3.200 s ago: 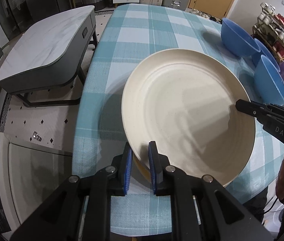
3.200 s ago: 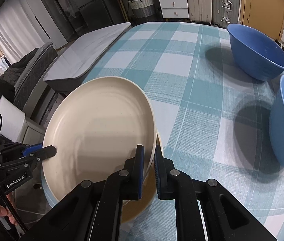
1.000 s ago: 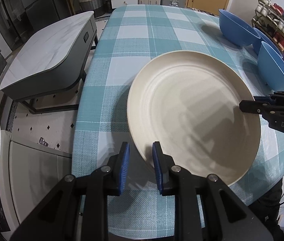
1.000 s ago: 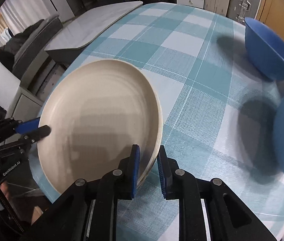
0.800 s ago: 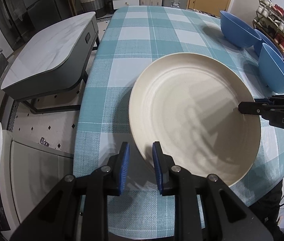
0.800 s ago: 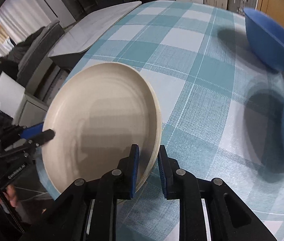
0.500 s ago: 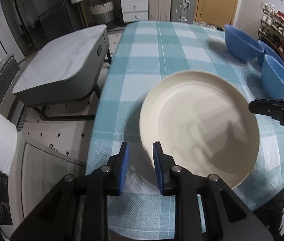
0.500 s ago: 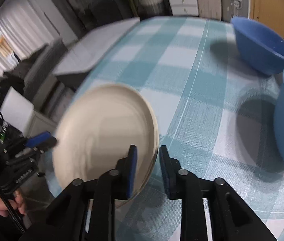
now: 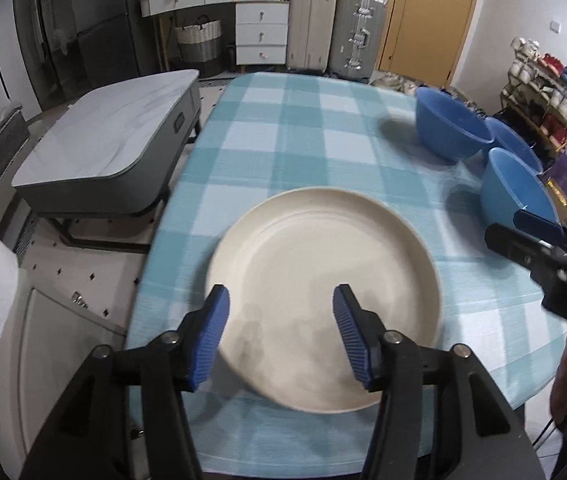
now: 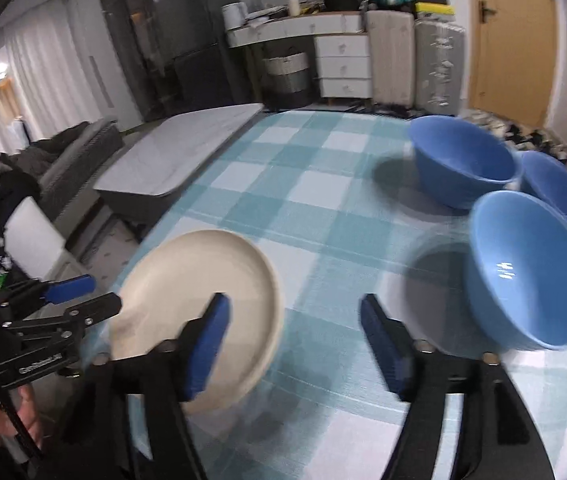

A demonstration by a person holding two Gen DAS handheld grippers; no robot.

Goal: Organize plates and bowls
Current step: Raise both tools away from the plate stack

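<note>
Both jaws opening: left gripper [image 9: 279, 332] and right gripper [image 10: 295, 344] spreading, gripping nothing; plate [image 9: 323, 304] sitting on the table [image 9: 283, 140].

A table covered with a teal-and-white checked cloth [image 9: 283, 136] carried everything. A cream plate [image 9: 323, 272] lay flat on the cloth close to the near edge, toward the near left corner, and its rim looked doubled in places, so it may have sat on another plate, though that was hard to tell. Three blue bowls [image 10: 463, 164] stood upright in a tight cluster along the right edge, well apart from the plate. The nearest bowl [image 10: 527, 276] sat just beside the other two. The middle and far end of the cloth carried only the bowls' shadows.
</note>
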